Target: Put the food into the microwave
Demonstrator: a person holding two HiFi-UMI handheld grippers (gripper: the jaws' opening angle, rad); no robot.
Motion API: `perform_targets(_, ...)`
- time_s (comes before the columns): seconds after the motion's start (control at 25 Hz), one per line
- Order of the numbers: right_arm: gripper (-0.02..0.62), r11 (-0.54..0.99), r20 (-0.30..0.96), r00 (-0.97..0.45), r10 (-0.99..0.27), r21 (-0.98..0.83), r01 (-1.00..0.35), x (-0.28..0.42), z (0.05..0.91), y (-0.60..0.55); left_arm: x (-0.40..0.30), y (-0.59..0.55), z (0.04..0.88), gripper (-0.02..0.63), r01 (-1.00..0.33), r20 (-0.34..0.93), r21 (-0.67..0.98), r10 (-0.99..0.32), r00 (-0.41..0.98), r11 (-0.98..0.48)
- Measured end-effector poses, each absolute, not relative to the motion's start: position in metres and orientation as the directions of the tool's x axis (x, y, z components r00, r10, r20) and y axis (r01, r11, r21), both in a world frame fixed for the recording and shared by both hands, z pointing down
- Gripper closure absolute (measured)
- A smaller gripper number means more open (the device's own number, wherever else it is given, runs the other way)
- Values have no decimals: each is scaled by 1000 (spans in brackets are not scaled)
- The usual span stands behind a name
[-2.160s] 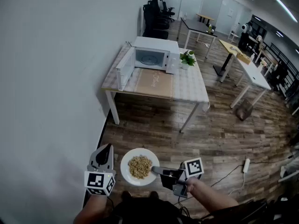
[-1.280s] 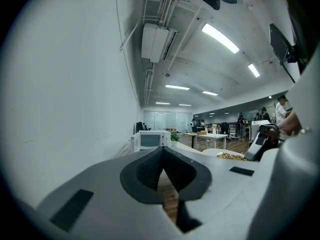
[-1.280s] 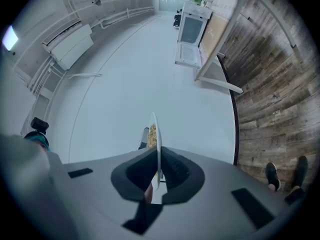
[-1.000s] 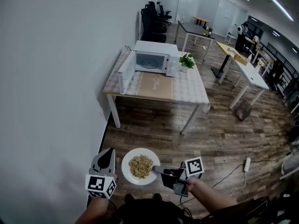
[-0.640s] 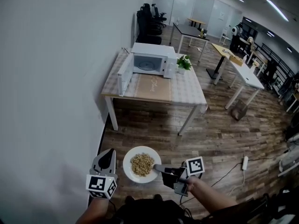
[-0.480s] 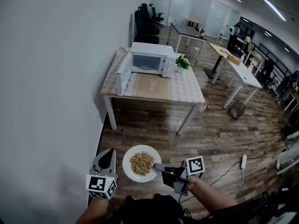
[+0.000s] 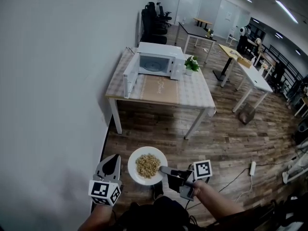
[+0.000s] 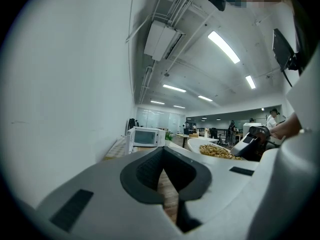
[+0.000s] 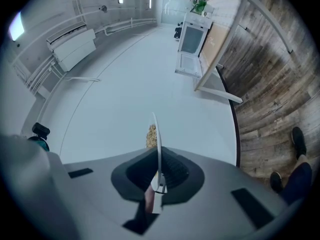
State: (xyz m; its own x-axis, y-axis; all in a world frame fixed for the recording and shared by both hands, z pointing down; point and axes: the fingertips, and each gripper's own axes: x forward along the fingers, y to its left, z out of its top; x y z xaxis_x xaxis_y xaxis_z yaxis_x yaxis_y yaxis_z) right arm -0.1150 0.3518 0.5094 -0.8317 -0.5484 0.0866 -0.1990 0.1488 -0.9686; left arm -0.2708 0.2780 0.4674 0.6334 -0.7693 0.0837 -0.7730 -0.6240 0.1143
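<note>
Claws and load, left to right: left claw (image 7: 111,159), jaws together with nothing between them, held level at lower left. Just right of it, white plate (image 7: 134,166) of food (image 7: 147,164), carried over the wooden floor (image 7: 226,138). The right claw (image 7: 164,168) is clamped on the plate's right rim. Beyond, well apart from the plate, the microwave (image 7: 156,61) stands on the bench (image 7: 192,90) with its door (image 7: 128,76) swung open.

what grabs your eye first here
The white plate heaped with tan food, low in the head view, is clamped by its edge in the right gripper. Next comes the white microwave, door swung open, on the table by the wall.
</note>
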Motion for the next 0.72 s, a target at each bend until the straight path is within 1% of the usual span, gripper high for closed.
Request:
perform_targets(0.4,577,183,44,-867,-496,-971,-153,-87,503,286,-248,223,458,598,-818,95,66,-813,575,-571)
perform_targets(0.72,577,190,35,-879,-475,-972,-141,-45,507,225,-214,165,459,598,-841,112,36,-834,540,-540)
